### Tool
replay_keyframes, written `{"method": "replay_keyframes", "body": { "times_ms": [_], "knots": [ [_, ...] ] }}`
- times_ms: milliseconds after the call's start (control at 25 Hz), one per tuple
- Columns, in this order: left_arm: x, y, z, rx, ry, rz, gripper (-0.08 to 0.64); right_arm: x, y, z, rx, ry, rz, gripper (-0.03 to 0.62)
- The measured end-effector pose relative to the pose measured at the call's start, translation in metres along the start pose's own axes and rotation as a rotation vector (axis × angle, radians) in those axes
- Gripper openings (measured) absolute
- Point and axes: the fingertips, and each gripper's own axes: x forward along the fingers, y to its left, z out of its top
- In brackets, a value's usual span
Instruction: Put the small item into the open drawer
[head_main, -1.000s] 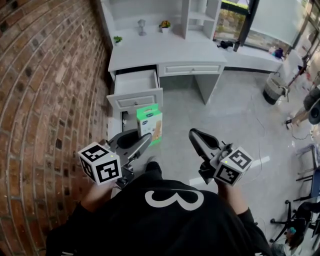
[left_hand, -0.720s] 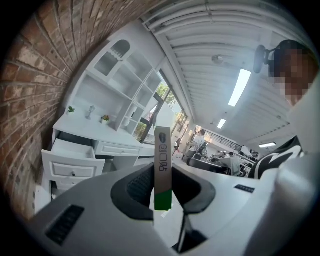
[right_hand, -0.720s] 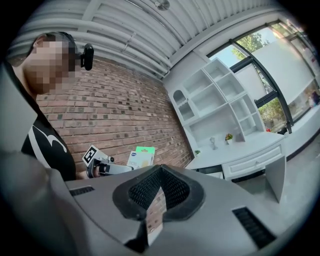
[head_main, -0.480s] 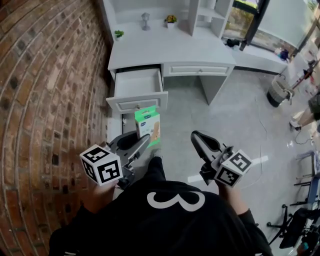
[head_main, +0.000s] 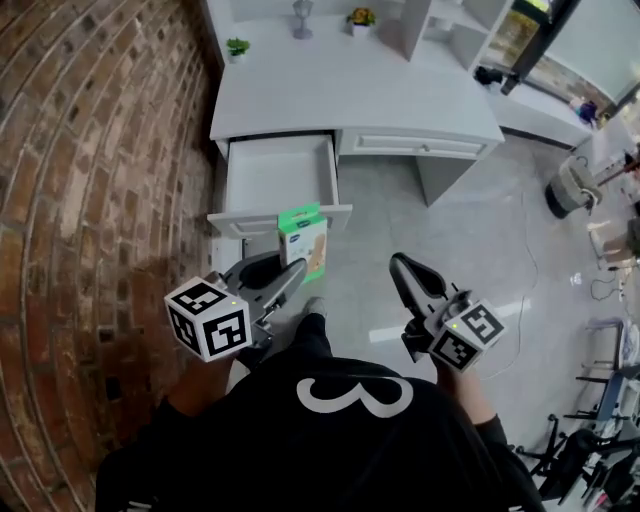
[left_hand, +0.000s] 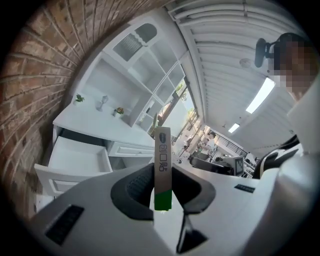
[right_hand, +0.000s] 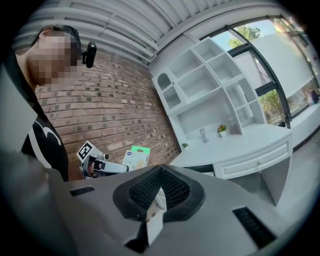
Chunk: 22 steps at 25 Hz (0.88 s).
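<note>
Moved: closer to the desk than a second ago; open drawer bigger and lower in the head view.
Left gripper: clamped on the small box, gripping its lower end, box upright.
Right gripper: jaws pressed together, nothing between them, well apart from the box.
Small box: up in the air just in front of the drawer front, not inside.
Hard to see: bottom of the box hidden by the left jaws; print too small to read.
Only in left gripper view: thin edge of the box, seen side-on.
Only in right gripper view: green and white face of the box against the brick wall.
</note>
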Motion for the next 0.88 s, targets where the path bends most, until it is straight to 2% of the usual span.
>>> {"method": "replay_keyframes", "body": {
  "times_ms": [360,480,720,880],
  "knots": [
    [0.059,0.105,0.048,0.012,0.080,0.046,0.089,0.102,-0.070,0.021,0.051,0.059,0.012,0.005],
    [0.071,0.123,0.051,0.017,0.110,0.070,0.089,0.118,-0.081,0.027,0.056,0.062,0.019,0.005],
    [0.093,0.172,0.057,0.104,0.208,0.143,0.089,0.157,-0.102,0.033,0.038,0.061,0.037,0.005],
    [0.104,0.186,0.058,0.105,0.233,0.151,0.089,0.168,-0.111,0.037,0.033,0.053,0.050,0.006]
  ]
}}
